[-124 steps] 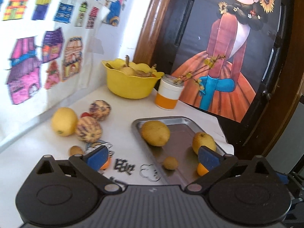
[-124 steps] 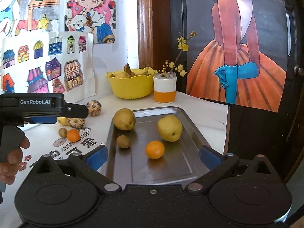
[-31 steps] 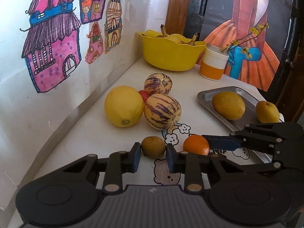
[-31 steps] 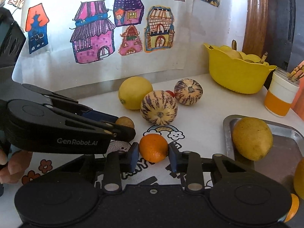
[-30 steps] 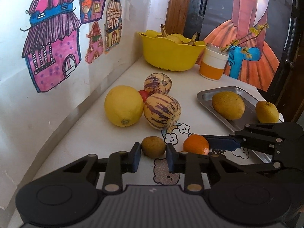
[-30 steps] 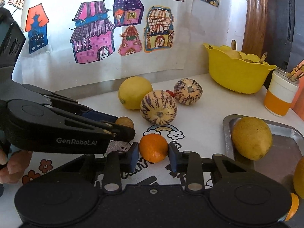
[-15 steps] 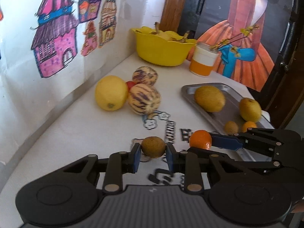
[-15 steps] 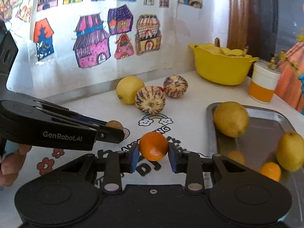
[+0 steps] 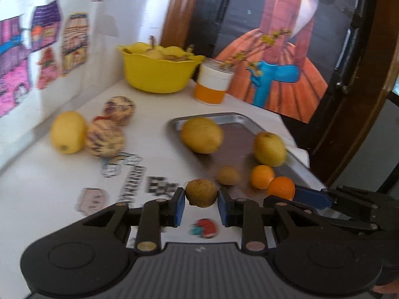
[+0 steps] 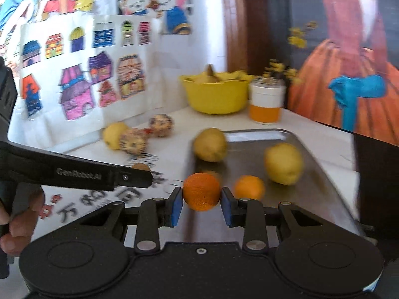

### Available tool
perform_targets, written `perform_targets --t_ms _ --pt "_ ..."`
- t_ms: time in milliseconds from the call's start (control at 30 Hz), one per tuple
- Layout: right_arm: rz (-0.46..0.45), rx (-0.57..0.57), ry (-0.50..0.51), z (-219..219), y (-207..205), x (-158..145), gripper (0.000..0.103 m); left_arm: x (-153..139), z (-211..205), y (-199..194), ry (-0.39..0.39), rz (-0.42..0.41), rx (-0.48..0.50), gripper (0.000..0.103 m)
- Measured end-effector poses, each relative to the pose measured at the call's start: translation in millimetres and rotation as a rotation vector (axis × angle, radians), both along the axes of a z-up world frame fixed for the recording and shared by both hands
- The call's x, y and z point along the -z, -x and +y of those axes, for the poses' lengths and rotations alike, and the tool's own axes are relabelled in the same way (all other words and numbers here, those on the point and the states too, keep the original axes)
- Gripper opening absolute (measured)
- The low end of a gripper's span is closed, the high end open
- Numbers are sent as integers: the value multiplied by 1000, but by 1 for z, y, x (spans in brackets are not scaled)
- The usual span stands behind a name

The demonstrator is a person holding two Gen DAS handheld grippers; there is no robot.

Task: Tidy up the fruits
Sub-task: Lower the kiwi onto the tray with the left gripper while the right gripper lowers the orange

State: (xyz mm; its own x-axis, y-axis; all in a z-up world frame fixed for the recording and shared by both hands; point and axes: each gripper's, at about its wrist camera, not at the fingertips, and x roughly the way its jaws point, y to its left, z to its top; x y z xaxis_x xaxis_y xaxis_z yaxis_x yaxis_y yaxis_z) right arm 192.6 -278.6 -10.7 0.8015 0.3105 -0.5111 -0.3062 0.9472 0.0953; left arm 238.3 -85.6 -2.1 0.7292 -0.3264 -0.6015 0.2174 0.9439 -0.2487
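My left gripper (image 9: 201, 203) is shut on a small brown fruit (image 9: 201, 192) and holds it above the table by the near left corner of the metal tray (image 9: 239, 124). My right gripper (image 10: 201, 205) is shut on an orange (image 10: 201, 191) and holds it over the tray's near left edge (image 10: 286, 134). In the tray lie two large yellow-brown fruits (image 9: 201, 135) (image 9: 269, 149), a small brown fruit (image 9: 228, 175) and another orange (image 9: 261, 176). A yellow fruit (image 9: 67, 135) and two striped melons (image 9: 106, 138) (image 9: 120, 106) lie on the table at left.
A yellow bowl (image 9: 158, 73) of fruit and a white and orange cup (image 9: 213, 86) with flower sprigs stand at the back. Drawings cover the wall on the left. The table edge runs just right of the tray. Stickers lie on the white tabletop (image 9: 37, 174).
Both grippers have lifted their fruit off the table and carried it right, toward the tray. The orange now hangs over the tray's edge.
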Motion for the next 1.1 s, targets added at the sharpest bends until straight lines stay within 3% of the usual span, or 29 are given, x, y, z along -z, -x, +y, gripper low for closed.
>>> perform_targets --t_ms 400,667,967,1000,1100 --pt "24 53 1 -44 9 23 35 16 -66 -7 -18 22 67 31" --pt "45 33 0 -43 7 30 35 20 -75 -10 -64 32 55 31" --pt "55 35 4 -42 7 31 36 22 -74 -14 -53 48 53 31" --pt "53 38 5 -42 7 31 39 22 -73 -13 -45 49 50 32" --pt "48 47 -2 -43 10 29 50 17 -68 -9 -13 31 41 46"
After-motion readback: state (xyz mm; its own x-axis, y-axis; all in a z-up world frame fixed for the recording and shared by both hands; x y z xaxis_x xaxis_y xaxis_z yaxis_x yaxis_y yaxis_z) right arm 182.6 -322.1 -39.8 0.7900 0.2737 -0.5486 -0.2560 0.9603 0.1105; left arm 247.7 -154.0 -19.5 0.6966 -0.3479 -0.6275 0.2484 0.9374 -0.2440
